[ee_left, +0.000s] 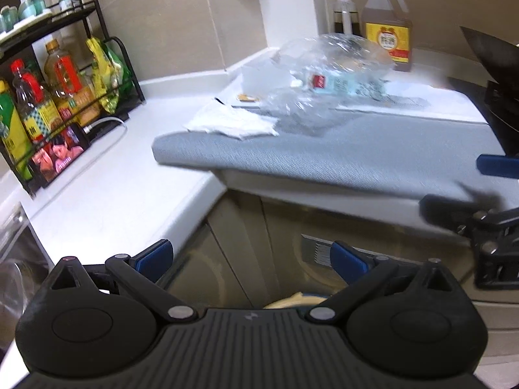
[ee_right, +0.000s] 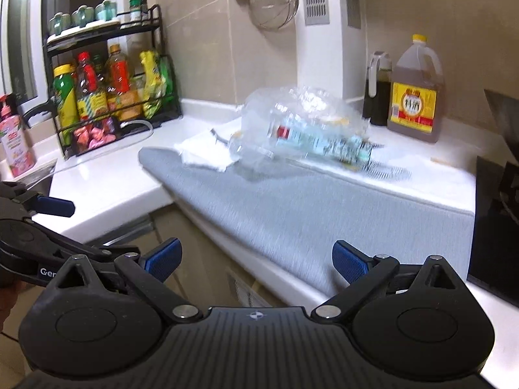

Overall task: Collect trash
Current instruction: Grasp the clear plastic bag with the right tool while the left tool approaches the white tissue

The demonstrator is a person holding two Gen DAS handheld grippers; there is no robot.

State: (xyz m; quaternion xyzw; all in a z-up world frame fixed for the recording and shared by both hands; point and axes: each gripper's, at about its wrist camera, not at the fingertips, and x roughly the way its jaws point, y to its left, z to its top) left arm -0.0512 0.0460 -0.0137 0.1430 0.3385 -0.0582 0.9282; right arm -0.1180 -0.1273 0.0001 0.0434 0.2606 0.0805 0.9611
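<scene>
A crumpled clear plastic bottle [ee_left: 327, 74] [ee_right: 301, 129] with a red and pale label lies on its side on the grey mat [ee_left: 340, 152] [ee_right: 308, 214]. A crumpled white tissue [ee_left: 233, 123] [ee_right: 204, 155] rests at the mat's far left corner, next to the bottle. A small brown scrap [ee_left: 248, 98] lies behind the tissue. My left gripper [ee_left: 253, 259] is open and empty, below the counter edge, in front of the cabinet. My right gripper [ee_right: 256, 259] is open and empty, held before the mat's front edge. Each gripper shows at the edge of the other's view.
A black rack [ee_left: 48, 97] [ee_right: 110, 90] of sauce bottles and snack bags stands at the left on the white counter [ee_left: 107, 191]. An oil jug [ee_left: 387, 26] [ee_right: 415, 90] and a dark cruet [ee_right: 378, 90] stand at the back. A black stove with a pan [ee_left: 499, 74] is at right.
</scene>
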